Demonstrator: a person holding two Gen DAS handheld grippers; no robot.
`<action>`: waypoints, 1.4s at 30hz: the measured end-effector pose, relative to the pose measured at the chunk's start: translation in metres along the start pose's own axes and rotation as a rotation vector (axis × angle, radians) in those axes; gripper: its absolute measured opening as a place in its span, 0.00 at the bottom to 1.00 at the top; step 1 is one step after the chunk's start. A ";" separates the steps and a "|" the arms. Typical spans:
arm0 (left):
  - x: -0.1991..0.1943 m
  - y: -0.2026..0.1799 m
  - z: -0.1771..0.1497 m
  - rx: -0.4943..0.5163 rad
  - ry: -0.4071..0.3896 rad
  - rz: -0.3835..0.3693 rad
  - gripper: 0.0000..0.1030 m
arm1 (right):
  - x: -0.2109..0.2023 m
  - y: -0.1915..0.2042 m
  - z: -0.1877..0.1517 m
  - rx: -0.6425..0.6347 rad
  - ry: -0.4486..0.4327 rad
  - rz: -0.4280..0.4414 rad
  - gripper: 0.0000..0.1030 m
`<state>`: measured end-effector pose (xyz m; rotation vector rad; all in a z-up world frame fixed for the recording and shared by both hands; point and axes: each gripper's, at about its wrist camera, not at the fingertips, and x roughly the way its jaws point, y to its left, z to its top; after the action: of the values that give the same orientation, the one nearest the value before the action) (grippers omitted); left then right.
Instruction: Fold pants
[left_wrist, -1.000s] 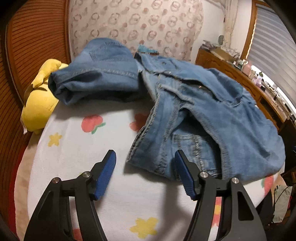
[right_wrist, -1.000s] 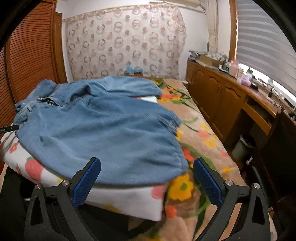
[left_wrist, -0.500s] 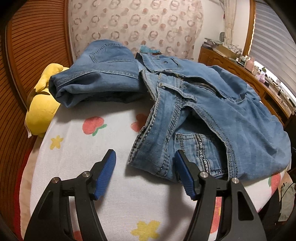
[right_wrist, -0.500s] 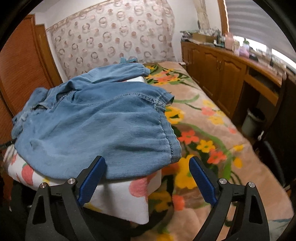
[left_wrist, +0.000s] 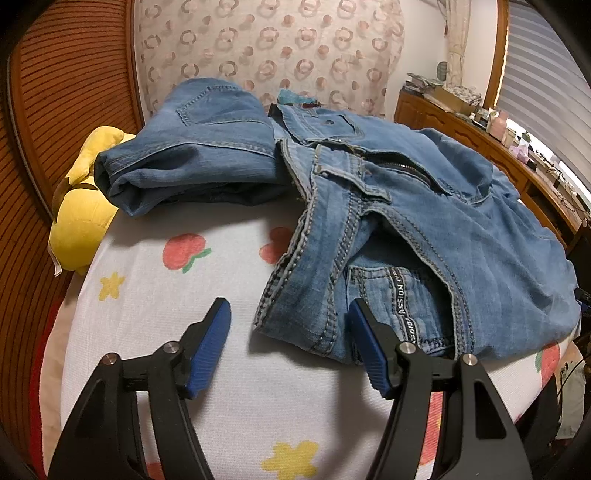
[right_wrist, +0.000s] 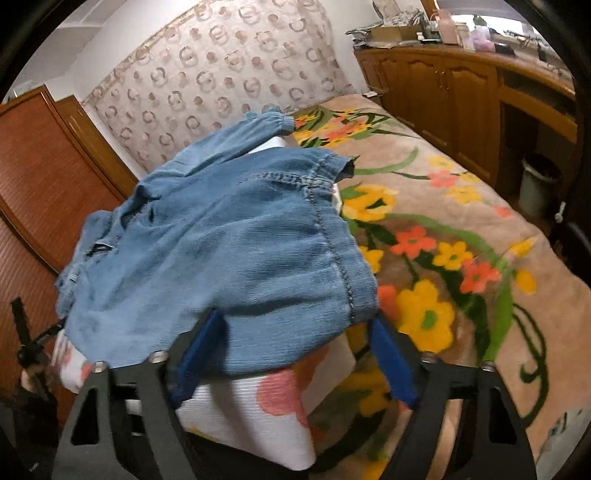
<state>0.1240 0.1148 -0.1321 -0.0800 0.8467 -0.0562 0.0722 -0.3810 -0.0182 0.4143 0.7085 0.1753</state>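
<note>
Blue jeans (left_wrist: 424, 221) lie crumpled on a white fruit-print pad (left_wrist: 166, 295), waistband and open zipper facing the left wrist view. My left gripper (left_wrist: 290, 332) is open, low over the pad. The waistband corner lies between its fingers, and the right finger (left_wrist: 365, 339) is against the denim. In the right wrist view the far side of the jeans (right_wrist: 240, 240) droops over the pad's edge. My right gripper (right_wrist: 291, 343) has its jaws closing around that hanging edge. The cloth sits between the blue pads, which still stand apart from it.
A folded denim bundle (left_wrist: 192, 155) lies at the back left, by a yellow plush toy (left_wrist: 81, 214). A floral blanket (right_wrist: 461, 258) covers the bed to the right. Wooden cabinets (right_wrist: 443, 92) and a bin (right_wrist: 535, 184) line the far side, with a wardrobe on the left.
The right gripper has rolled, moved in under the jeans' hanging edge, and narrowed its jaws around it. The left gripper has stayed put, and the jeans shifted slightly.
</note>
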 end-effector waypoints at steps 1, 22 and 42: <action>0.000 0.001 0.001 -0.009 -0.004 -0.012 0.62 | -0.002 0.001 0.001 -0.003 -0.004 -0.003 0.62; -0.019 -0.013 0.003 0.076 -0.047 0.000 0.15 | -0.026 0.035 0.016 -0.240 -0.143 -0.122 0.07; -0.163 -0.018 0.042 0.085 -0.370 0.024 0.12 | -0.093 0.075 0.039 -0.462 -0.403 -0.149 0.05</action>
<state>0.0475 0.1118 0.0189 0.0005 0.4743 -0.0532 0.0276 -0.3528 0.0953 -0.0494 0.2839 0.1050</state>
